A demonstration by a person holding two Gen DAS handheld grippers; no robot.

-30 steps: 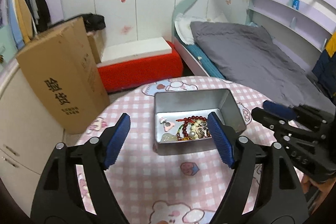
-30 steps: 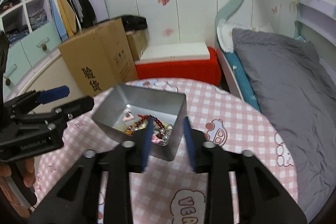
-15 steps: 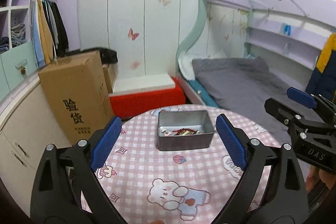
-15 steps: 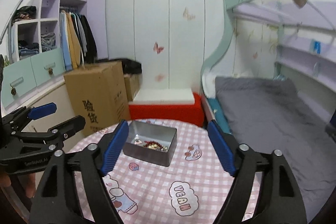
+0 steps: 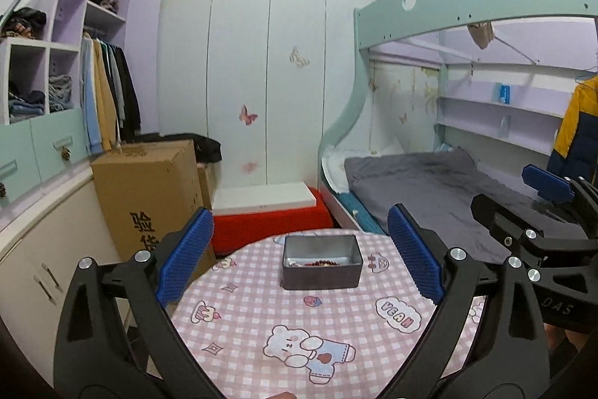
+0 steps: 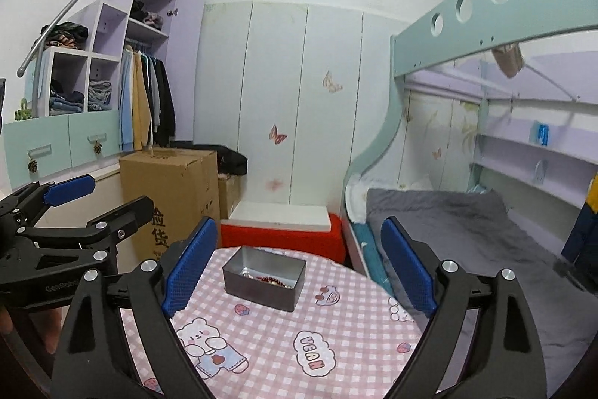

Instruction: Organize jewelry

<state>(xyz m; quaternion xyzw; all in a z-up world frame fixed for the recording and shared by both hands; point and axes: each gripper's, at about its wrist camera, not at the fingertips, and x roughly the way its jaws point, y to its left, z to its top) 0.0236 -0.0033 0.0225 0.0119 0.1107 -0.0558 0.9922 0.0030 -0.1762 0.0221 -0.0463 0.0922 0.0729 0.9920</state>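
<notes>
A grey metal tin [image 5: 321, 278] stands at the far side of the round table [image 5: 336, 328] with its pink checked cloth. Inside lies a red bead bracelet [image 5: 326, 263] among other small jewelry; the rest is hidden by the tin's wall. My left gripper [image 5: 299, 215] is open, held well back from the tin and above the table, with nothing between its blue pads. My right gripper [image 6: 299, 223] hangs back likewise; its jaws are opening and hold nothing. From the right wrist view the tin [image 6: 261, 292] sits ahead and slightly left. Each gripper shows in the other's view: right gripper [image 5: 519, 199], left gripper [image 6: 101, 200].
A tall cardboard box [image 5: 149, 197] stands left of the table, with a red bench [image 5: 269, 230] behind it. A bunk bed with grey bedding [image 5: 429, 186] fills the right side. Hanging clothes [image 5: 104, 100] and shelves line the left wall.
Both grippers have drawn back and risen from the tin, which now looks smaller and farther. The right jaws went from narrow at the tin's wall to wide apart. The left jaws widened a little.
</notes>
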